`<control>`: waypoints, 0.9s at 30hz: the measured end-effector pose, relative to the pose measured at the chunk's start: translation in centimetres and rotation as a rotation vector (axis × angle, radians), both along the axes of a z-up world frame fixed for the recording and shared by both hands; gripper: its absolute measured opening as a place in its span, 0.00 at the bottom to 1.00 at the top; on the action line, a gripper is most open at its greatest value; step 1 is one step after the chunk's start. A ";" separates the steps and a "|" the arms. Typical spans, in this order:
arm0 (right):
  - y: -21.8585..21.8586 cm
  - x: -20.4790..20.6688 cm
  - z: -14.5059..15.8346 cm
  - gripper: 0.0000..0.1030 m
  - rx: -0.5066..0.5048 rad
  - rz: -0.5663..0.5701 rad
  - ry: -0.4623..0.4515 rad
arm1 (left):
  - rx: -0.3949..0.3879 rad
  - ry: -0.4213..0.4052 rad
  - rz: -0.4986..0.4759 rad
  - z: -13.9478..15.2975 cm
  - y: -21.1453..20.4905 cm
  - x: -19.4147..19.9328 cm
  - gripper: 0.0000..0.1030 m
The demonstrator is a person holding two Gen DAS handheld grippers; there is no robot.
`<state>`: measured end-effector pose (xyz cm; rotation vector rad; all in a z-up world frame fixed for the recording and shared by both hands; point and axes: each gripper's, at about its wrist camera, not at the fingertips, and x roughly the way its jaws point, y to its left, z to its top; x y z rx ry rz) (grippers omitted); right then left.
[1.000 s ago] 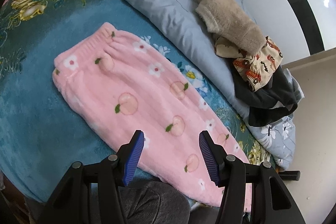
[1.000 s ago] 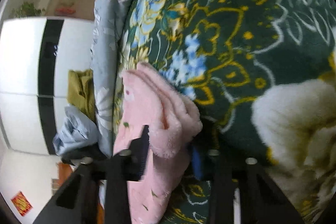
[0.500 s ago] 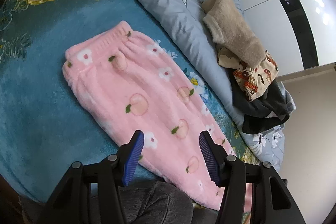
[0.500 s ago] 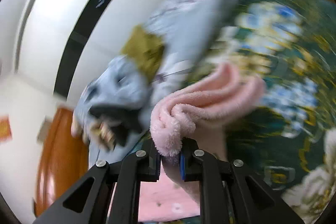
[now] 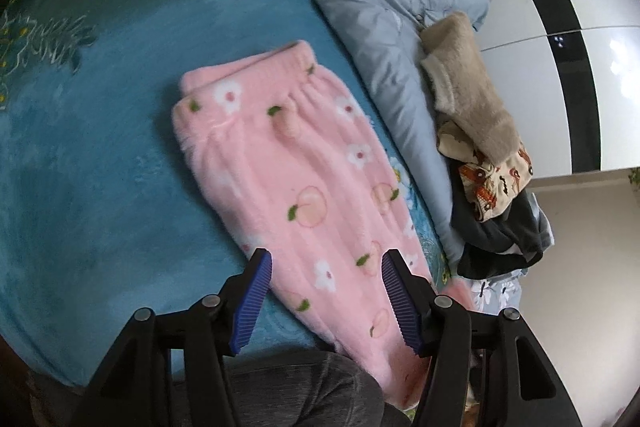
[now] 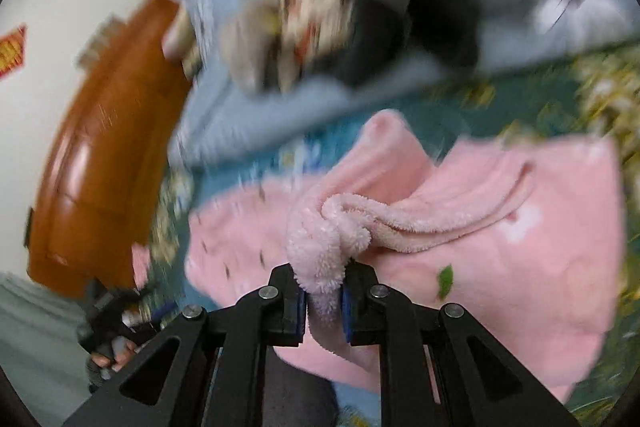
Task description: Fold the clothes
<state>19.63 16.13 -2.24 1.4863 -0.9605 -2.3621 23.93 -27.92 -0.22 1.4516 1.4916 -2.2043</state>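
Pink trousers (image 5: 288, 187): fluffy pink fleece printed with peaches and white flowers, lying flat on the bed, waistband at the far end, legs running back towards the camera and over the bed's near edge.
Gathered fabric (image 6: 324, 251): in the right wrist view, a bunched fold of the same pink fleece lifted off the rest of the garment, which spreads out beneath and to the right.
Right tool (image 6: 323, 303): its two blue-padded fingers are pressed together on that bunched fold, pinching it.
Left tool (image 5: 326, 297): fingers spread wide with nothing between them, hovering above the lower part of the trousers, not touching the cloth.
Bedspread (image 5: 100, 147): teal with yellow and white flowers, directly under the trousers.
Quilt (image 5: 380, 7): grey-blue with a daisy print, rumpled along the far side of the bed, just beside the trousers.
Clothes pile (image 5: 480, 155): a beige fuzzy garment, a patterned cream piece and something dark, stacked on the quilt.
Right view clarity: background heavily blurred; an orange-brown wooden board (image 6: 100, 147) shows at left.
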 end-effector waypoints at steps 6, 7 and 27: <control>-5.3 -1.3 -3.2 0.14 0.090 0.128 -0.112 | -0.003 -0.012 -0.060 -1.1 1.2 -0.9 0.60; -5.8 -1.3 -3.6 0.16 0.114 0.146 -0.129 | -0.002 -0.014 -0.081 -1.3 1.8 -1.3 0.60; 8.6 9.6 0.3 0.43 -0.099 -0.234 -0.031 | -0.300 0.181 -0.963 1.3 29.5 -8.2 0.65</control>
